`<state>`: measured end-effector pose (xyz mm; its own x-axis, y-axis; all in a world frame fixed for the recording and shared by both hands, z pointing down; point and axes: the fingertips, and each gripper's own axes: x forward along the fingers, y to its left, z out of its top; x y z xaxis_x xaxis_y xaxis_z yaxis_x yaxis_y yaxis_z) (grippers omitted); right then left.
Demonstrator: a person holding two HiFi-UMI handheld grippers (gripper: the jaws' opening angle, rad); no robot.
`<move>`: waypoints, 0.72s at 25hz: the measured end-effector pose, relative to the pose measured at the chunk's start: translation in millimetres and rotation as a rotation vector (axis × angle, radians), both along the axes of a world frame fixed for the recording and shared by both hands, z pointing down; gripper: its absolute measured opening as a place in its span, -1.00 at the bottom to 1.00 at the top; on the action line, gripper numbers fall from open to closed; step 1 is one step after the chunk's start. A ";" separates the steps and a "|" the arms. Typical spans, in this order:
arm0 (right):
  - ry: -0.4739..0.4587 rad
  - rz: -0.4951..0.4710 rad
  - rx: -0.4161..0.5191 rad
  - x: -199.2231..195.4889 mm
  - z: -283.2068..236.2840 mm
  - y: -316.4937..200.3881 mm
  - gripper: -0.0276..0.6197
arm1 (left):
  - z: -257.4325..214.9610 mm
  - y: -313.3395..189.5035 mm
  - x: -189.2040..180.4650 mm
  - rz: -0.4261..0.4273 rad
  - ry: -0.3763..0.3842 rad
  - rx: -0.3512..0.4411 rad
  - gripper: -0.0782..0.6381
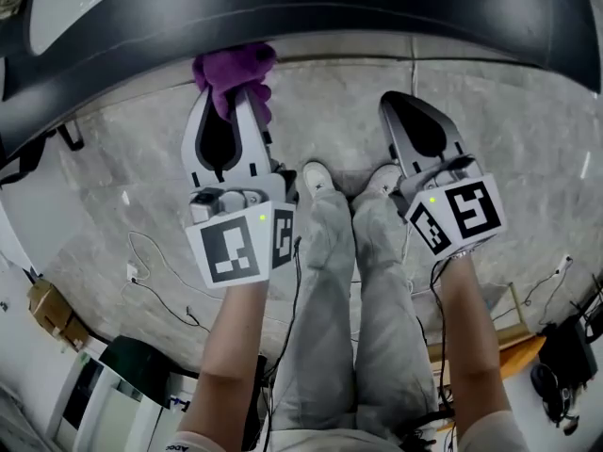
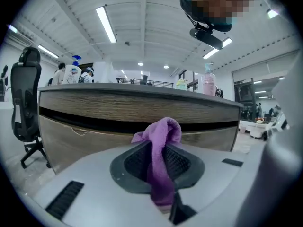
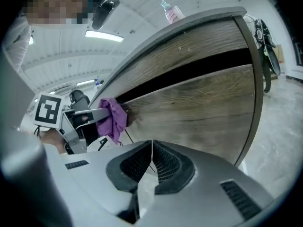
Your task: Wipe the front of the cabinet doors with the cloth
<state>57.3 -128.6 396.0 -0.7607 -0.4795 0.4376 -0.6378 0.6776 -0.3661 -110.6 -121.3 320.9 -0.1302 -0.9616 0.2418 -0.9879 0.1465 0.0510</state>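
Soft purple cloth (image 2: 161,160), clamped in our left hand-held gripper (image 1: 229,102), meets the wood-grain cabinet door (image 3: 199,112); our right hand-held gripper (image 3: 152,148) is closed, empty, over the marbled floor (image 1: 528,158).

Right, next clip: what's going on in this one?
A person holds a two-jaw gripper in each hand, facing a wood-grain cabinet door. The left gripper is shut on a bunched purple cloth, which appears to touch the door front. The right gripper is shut on nothing, held alongside.

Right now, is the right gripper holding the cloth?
No, the right gripper is shut and empty; the left gripper clamps the purple cloth.
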 end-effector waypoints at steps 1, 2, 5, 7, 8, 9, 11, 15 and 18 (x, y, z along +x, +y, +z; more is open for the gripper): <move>0.011 -0.002 0.003 1.3 3.7 -1.9 -0.82 | 2.3 -4.0 9.5 0.025 0.008 0.001 -0.62; 0.020 -0.001 0.005 1.7 6.1 -2.2 -0.82 | 3.3 -7.5 18.5 0.052 0.016 0.001 -0.62; 0.032 0.016 -0.010 0.9 8.7 6.7 -0.82 | 1.6 -11.3 35.2 0.122 0.056 -0.006 -0.62; 0.036 0.030 -0.014 2.2 8.6 10.5 -0.82 | 2.2 -13.9 40.9 0.157 0.075 -0.025 -0.62; 0.037 0.039 -0.012 3.2 7.6 10.9 -0.82 | 2.8 -15.4 43.1 0.173 0.080 -0.032 -0.62; 0.035 0.050 -0.009 3.6 6.3 11.1 -0.82 | 3.6 -16.4 44.3 0.187 0.081 -0.035 -0.62; 0.022 0.073 -0.006 -0.4 3.6 12.9 -0.82 | 5.2 -17.0 43.6 0.218 0.068 -0.025 -0.62; 0.006 0.078 -0.014 -16.5 8.6 23.7 -0.82 | 6.9 -20.1 44.9 0.268 0.028 0.012 -0.62; 0.017 0.083 -0.022 15.8 14.6 26.5 -0.82 | 5.7 -28.4 81.2 0.255 0.053 0.025 -0.62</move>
